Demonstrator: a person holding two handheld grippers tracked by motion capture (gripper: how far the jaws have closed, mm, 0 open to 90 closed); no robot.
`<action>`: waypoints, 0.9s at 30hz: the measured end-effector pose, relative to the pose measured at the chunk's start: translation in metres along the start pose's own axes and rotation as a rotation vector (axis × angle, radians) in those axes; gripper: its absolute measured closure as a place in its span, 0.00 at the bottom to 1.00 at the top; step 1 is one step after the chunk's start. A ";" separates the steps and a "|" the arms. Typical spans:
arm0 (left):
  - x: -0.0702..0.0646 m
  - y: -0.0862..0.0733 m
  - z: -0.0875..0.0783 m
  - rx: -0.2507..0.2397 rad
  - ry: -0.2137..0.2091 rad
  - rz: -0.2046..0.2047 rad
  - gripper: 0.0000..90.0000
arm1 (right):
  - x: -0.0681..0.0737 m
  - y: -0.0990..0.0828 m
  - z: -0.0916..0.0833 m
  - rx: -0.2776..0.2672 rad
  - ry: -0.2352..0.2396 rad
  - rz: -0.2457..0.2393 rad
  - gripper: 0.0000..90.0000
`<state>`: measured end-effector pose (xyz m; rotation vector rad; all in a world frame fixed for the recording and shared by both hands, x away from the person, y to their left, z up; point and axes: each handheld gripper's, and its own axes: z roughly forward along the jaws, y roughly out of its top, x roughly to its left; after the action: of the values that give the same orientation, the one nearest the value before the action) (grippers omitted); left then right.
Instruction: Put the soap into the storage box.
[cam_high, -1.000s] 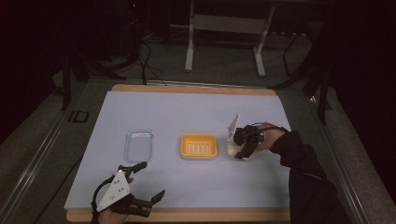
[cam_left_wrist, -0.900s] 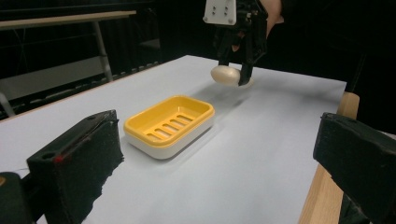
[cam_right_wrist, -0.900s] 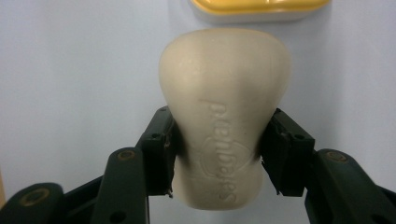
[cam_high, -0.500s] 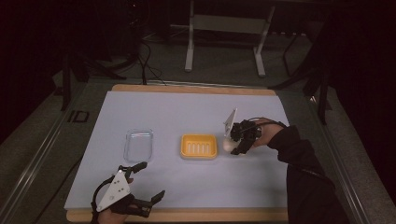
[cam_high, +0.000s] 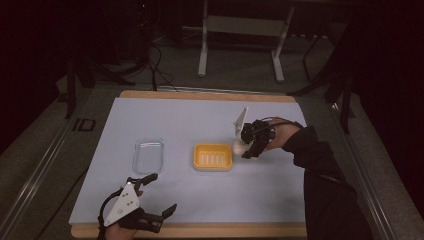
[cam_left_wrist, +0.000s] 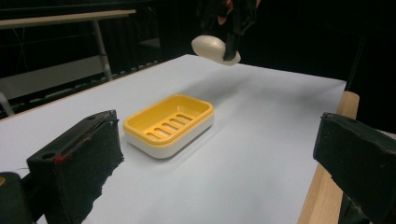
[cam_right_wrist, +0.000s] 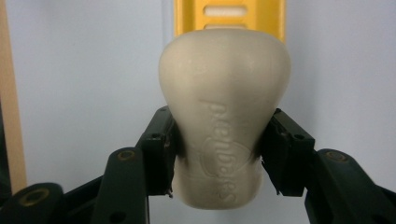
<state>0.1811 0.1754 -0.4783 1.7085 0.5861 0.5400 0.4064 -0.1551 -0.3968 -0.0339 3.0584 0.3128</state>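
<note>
A cream bar of soap (cam_right_wrist: 224, 116) is pinched between the two black jaws of my right gripper (cam_right_wrist: 223, 149), which is shut on it. The soap (cam_high: 239, 147) hangs in the air just right of the yellow soap dish (cam_high: 213, 156), held off the table by my right gripper (cam_high: 248, 149). From the left gripper view the soap (cam_left_wrist: 212, 48) floats above and beyond the yellow slotted dish (cam_left_wrist: 170, 123). My left gripper (cam_high: 152, 194) rests near the table's front left edge, jaws wide apart with nothing between them.
A clear plastic lid or tray (cam_high: 149, 154) lies left of the dish on the pale blue table cover (cam_high: 180, 120). The wooden table edge (cam_high: 210, 230) runs along the front. A metal stand (cam_high: 240, 30) is on the floor behind the table.
My right gripper has lifted the soap off the table and carried it slightly up and away. The left gripper has stayed where it was.
</note>
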 end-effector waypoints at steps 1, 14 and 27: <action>0.000 0.000 0.000 0.000 0.000 -0.001 0.01 | 0.000 0.002 -0.001 -0.001 0.003 -0.001 0.55; 0.000 0.000 -0.001 0.000 0.000 0.002 0.01 | 0.000 0.028 -0.004 -0.033 -0.003 -0.043 0.55; 0.000 0.000 -0.001 0.000 -0.001 0.002 0.01 | -0.001 0.048 0.005 -0.083 0.022 -0.084 0.55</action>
<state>0.1809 0.1761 -0.4781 1.7094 0.5844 0.5406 0.4068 -0.1075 -0.3924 -0.1704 3.0528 0.4358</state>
